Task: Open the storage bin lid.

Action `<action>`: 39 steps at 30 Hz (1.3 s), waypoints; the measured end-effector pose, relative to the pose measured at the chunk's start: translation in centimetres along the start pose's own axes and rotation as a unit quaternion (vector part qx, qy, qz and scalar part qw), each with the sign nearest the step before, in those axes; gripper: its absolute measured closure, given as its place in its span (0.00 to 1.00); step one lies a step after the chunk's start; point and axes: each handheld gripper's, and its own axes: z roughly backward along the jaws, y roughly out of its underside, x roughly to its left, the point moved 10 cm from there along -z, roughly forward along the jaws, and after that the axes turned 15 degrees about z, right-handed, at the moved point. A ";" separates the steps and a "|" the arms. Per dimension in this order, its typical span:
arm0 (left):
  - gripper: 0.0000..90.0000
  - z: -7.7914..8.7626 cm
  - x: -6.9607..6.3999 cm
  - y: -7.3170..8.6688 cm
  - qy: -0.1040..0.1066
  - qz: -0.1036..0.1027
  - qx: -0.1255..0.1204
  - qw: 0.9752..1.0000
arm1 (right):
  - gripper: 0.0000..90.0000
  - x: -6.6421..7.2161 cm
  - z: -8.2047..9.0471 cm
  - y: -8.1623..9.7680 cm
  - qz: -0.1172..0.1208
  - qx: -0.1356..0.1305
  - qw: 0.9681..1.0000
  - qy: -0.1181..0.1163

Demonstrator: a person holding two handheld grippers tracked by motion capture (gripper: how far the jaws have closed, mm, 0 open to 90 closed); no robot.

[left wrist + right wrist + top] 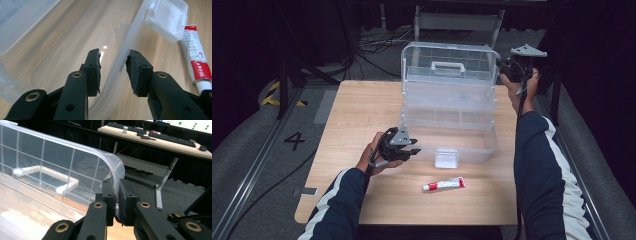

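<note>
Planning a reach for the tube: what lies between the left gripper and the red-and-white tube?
Bare wooden table in the high view; the clear box's front latch sits just beyond that stretch. Tube, left gripper.

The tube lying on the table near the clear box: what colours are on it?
The tube is white with a red band and a white cap, clearest in the left gripper view.
</note>
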 end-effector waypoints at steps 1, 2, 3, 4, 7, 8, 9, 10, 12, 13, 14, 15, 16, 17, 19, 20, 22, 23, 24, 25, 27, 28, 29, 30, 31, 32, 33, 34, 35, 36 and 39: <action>0.71 0.0 0.0 0.0 0.000 0.000 0.000 1.000 | 0.94 0.0 -0.1 0.0 -0.001 0.000 1.000 -0.001; 0.71 0.0 0.0 0.0 -0.001 -0.001 0.001 1.000 | 0.94 0.0 -0.2 0.0 -0.001 0.000 1.000 0.001; 0.71 0.0 0.0 0.0 -0.001 0.000 0.000 1.000 | 0.94 -0.1 -0.3 0.1 0.000 0.000 1.000 0.001; 0.71 0.0 0.0 0.0 -0.001 0.000 0.000 1.000 | 0.94 -0.1 -0.4 0.1 -0.002 0.000 1.000 0.001; 0.71 0.0 0.0 0.0 -0.002 0.000 0.001 1.000 | 0.94 -0.2 -0.6 0.1 0.000 0.004 1.000 -0.001; 0.71 0.0 0.0 0.0 -0.002 0.001 0.001 1.000 | 0.94 -0.2 -0.8 0.2 -0.004 0.005 1.000 -0.003; 0.71 0.0 0.0 0.0 -0.001 0.002 0.001 1.000 | 0.93 -0.3 -0.9 0.2 -0.001 0.007 1.000 -0.002; 0.71 0.0 -0.1 0.0 0.000 0.002 0.001 1.000 | 0.93 -0.3 -1.1 0.2 0.004 0.009 1.000 -0.002; 0.71 -0.1 -0.1 0.0 0.002 0.002 0.001 1.000 | 0.93 -0.3 -1.3 0.1 0.002 0.015 1.000 -0.004; 0.71 -0.1 -0.1 -0.1 0.003 0.001 0.000 1.000 | 0.93 -0.4 -1.5 0.2 0.006 0.020 1.000 -0.004; 0.71 -0.1 -0.1 -0.1 0.004 0.002 -0.001 1.000 | 0.93 -0.4 -1.7 0.2 0.008 0.022 1.000 -0.004; 0.71 -0.2 -0.1 -0.1 0.005 0.001 -0.001 1.000 | 0.93 -0.4 -1.9 0.2 0.008 0.026 1.000 -0.006; 0.71 -0.2 -0.1 -0.1 0.005 0.001 0.000 1.000 | 0.93 -0.5 -2.1 0.3 0.007 0.029 1.000 -0.007; 0.71 -0.2 -0.1 -0.1 0.006 0.001 0.000 1.000 | 0.93 -0.5 -2.2 0.3 0.006 0.031 0.999 -0.007; 0.71 -0.2 -0.1 -0.1 0.005 0.001 0.000 1.000 | 0.93 -0.6 -2.5 0.4 0.012 0.034 0.999 -0.006; 0.71 -0.2 -0.1 -0.1 0.005 0.001 0.000 1.000 | 0.92 -0.6 -2.8 0.5 0.012 0.037 0.999 -0.007; 0.71 -0.2 -0.1 -0.1 0.005 0.001 -0.001 1.000 | 0.92 -0.7 -3.2 0.6 0.007 0.044 0.999 -0.013; 0.71 -0.2 -0.1 -0.1 0.005 0.001 0.000 1.000 | 0.92 -0.8 -3.3 0.6 0.008 0.047 0.999 -0.015; 0.71 -0.3 -0.1 -0.1 0.005 0.001 -0.001 1.000 | 0.92 -0.8 -3.5 0.7 0.009 0.049 0.999 -0.015; 0.71 -0.3 -0.1 -0.1 0.005 0.001 -0.001 1.000 | 0.92 -0.8 -3.7 0.7 0.010 0.051 0.999 -0.015; 0.71 -0.4 -0.2 -0.1 0.005 0.002 -0.001 1.000 | 0.92 -0.8 -3.9 0.8 0.008 0.054 0.998 -0.018; 0.71 -0.4 -0.2 -0.1 0.005 0.002 -0.001 1.000 | 0.92 -0.9 -4.0 0.9 0.008 0.055 0.998 -0.017; 0.71 -0.4 -0.1 -0.1 0.005 0.002 -0.002 1.000 | 0.92 -0.9 -4.0 0.9 0.008 0.055 0.998 -0.017; 0.71 -0.4 -0.2 -0.1 0.004 0.001 -0.003 1.000 | 0.92 -0.9 -4.3 1.0 0.008 0.057 0.998 -0.018; 0.71 -0.4 -0.1 -0.1 0.002 0.001 -0.003 1.000 | 0.92 -0.9 -4.4 1.0 0.010 0.058 0.998 -0.016; 0.71 -0.5 -0.2 -0.1 0.002 0.001 -0.003 1.000 | 0.92 -0.9 -4.6 1.1 0.014 0.060 0.998 -0.014; 0.71 -0.5 -0.2 -0.1 0.002 0.001 -0.003 1.000 | 0.92 -0.9 -4.8 1.2 0.013 0.062 0.998 -0.013; 0.71 -0.5 -0.2 -0.1 0.002 0.002 -0.002 1.000 | 0.92 -0.9 -4.9 1.2 0.012 0.063 0.998 -0.012; 0.71 -0.4 -0.2 -0.1 0.002 0.002 -0.003 1.000 | 0.92 -0.9 -5.0 1.3 0.011 0.063 0.998 -0.013; 0.71 -0.4 -0.2 -0.1 0.002 0.002 -0.003 1.000 | 0.92 -0.9 -5.1 1.3 0.010 0.064 0.998 -0.013; 0.71 -0.4 -0.2 -0.1 0.002 0.003 -0.003 1.000 | 0.91 -1.0 -5.4 1.4 0.012 0.072 0.997 -0.019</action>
